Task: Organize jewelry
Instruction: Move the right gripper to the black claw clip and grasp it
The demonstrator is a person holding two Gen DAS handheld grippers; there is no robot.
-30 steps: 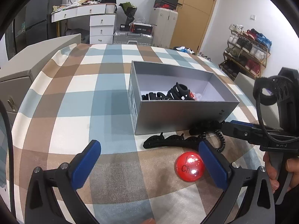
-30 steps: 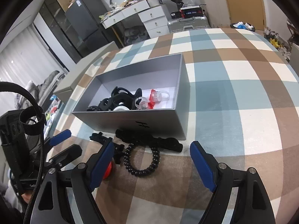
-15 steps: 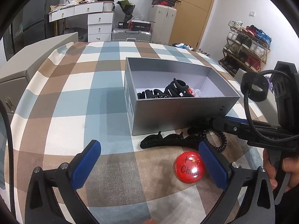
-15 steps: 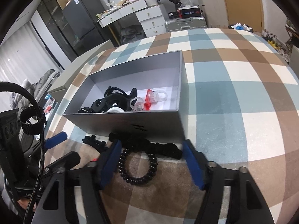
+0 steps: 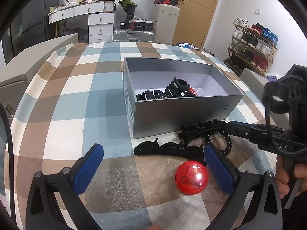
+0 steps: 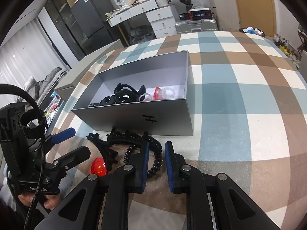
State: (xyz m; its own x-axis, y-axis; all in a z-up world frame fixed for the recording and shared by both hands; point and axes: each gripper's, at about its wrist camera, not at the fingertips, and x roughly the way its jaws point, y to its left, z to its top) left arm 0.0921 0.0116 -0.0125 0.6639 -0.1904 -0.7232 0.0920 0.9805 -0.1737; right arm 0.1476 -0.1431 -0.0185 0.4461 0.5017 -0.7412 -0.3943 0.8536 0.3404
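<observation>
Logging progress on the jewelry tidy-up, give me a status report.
Right tool closing around the black bead bracelet, pads not yet pressing. Left tool open, empty. Hair clips and red badge still outside the grey box.

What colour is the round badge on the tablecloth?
Red, with dark lettering and small yellow stars: the badge shows best in the left wrist view.

Grey box (image 5: 182,115) ahead — tablecloth (image 5: 76,99) beside
</observation>
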